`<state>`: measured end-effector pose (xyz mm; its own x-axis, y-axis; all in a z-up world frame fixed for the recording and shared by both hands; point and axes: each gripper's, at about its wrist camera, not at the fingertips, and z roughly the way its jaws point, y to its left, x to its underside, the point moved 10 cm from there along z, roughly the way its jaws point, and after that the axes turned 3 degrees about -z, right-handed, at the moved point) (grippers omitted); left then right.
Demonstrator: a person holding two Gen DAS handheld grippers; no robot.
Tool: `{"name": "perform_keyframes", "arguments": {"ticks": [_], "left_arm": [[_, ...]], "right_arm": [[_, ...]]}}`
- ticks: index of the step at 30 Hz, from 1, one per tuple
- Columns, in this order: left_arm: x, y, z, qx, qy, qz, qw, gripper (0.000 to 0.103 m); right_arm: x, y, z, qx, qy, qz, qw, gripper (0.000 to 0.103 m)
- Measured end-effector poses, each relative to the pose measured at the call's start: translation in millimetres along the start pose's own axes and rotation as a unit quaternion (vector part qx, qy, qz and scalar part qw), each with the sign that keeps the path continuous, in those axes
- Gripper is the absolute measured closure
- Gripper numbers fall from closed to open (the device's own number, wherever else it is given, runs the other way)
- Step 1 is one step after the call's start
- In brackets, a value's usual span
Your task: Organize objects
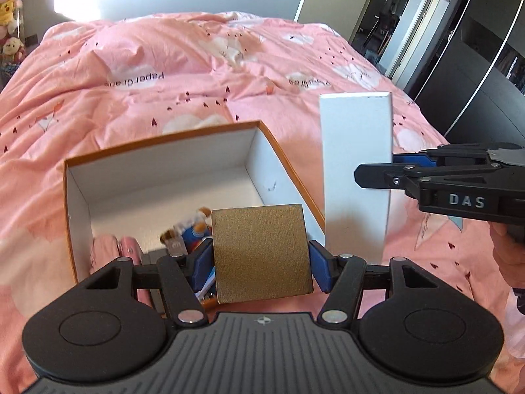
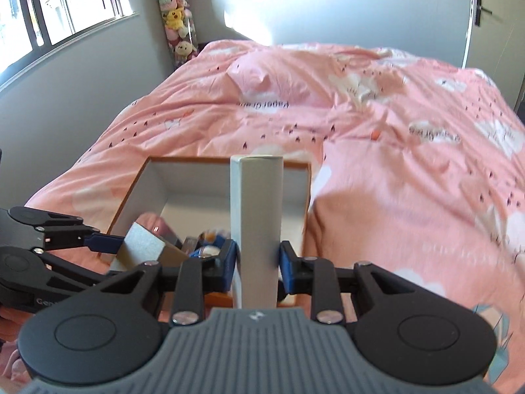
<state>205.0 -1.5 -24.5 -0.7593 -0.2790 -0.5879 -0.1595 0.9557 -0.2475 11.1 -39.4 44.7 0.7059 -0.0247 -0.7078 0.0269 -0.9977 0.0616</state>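
An open orange box (image 1: 164, 146) with white inner walls sits on the pink bed; it also shows in the right wrist view (image 2: 210, 177). Inside lie a pink item (image 1: 128, 246), a small toy figure (image 1: 197, 223) and other small things. My left gripper (image 1: 261, 262) is shut on a gold square box (image 1: 261, 252) held over the orange box's near right corner; it also shows in the right wrist view (image 2: 144, 246). My right gripper (image 2: 257, 262) is shut on a tall white box (image 2: 257, 229), held upright just right of the orange box (image 1: 356, 170).
The pink duvet (image 1: 197, 65) covers the whole bed. A tube of plush toys (image 2: 175, 16) stands in the far corner by the window. A dark wardrobe (image 1: 475, 65) and a door are to the right of the bed.
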Motion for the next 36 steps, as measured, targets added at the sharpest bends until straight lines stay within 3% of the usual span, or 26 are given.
{"name": "perform_keyframes", "arguments": {"ticks": [9, 24, 36], "left_arm": [[-22.0, 16.7, 27.1, -0.005, -0.012, -0.016, 0.9998, 0.033], [-19.0, 52.2, 77.2, -0.015, 0.01, -0.047, 0.9987, 0.034], [-26.5, 61.8, 87.2, -0.019, 0.007, -0.04, 0.999, 0.033]], "right_arm": [[-23.9, 0.7, 58.0, 0.035, 0.012, -0.039, 0.999, 0.073], [-2.2, 4.8, 142.8, 0.114, 0.102, -0.093, 0.984, 0.074], [9.4, -1.8, 192.7, 0.123, 0.172, -0.107, 0.971, 0.073]]}}
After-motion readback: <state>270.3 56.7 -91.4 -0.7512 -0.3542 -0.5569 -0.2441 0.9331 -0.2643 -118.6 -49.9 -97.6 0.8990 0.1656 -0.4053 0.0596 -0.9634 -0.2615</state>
